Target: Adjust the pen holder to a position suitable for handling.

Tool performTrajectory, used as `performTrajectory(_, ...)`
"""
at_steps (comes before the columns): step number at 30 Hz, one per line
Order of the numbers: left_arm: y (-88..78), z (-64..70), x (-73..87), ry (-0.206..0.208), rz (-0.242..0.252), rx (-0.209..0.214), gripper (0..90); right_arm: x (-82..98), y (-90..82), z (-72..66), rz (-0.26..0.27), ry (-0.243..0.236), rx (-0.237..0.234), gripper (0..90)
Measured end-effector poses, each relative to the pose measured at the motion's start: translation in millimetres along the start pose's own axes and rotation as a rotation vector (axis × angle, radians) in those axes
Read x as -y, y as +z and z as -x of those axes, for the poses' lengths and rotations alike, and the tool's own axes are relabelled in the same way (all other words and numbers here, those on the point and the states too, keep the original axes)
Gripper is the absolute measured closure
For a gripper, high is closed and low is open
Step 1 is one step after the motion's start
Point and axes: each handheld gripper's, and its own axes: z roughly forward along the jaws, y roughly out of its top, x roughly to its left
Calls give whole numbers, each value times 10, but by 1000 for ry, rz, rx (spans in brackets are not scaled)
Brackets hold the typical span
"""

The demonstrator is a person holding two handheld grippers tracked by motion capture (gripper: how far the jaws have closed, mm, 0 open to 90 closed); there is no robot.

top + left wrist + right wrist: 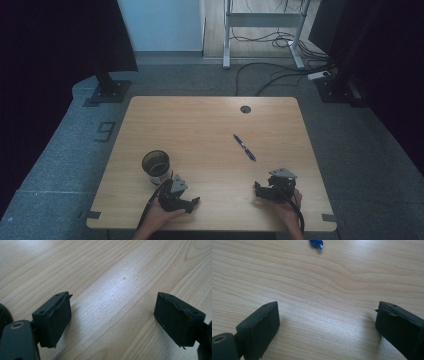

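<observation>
A blue pen [244, 147] lies slantwise on the wooden table [210, 120], right of the middle. A dark, round mesh cup [156, 166] stands upright near the front left. My left gripper [179, 194] rests in a hand just in front and to the right of the cup. In the left gripper view it [112, 317] is open over bare wood, with a dark edge of the cup [3, 315] at the far left. My right gripper [271, 188] sits at the front right, nearer to me than the pen. It [327, 325] is open too, with the pen's tip [317, 243] ahead of it.
A round cable hole [245, 109] is near the table's far edge. Beyond the table, black stand bases [107, 91] sit on the grey carpet, with a white desk frame [262, 30] and loose cables [280, 70] behind.
</observation>
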Motion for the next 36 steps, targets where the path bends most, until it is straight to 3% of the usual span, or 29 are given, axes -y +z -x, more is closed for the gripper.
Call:
performTrajectory(29, 20, 6, -18, -11, -4, -13, 128, 41, -51, 13, 13, 12, 19, 115)
performTrajectory(33, -21, -4, 0, -16, -10, -21, 146, 53, -66, 15, 18, 11, 18, 130)
performTrajectory(36, -93, -8, -11, -16, 13, -28, 147, 55, -69, 15, 18, 8, 16, 131)
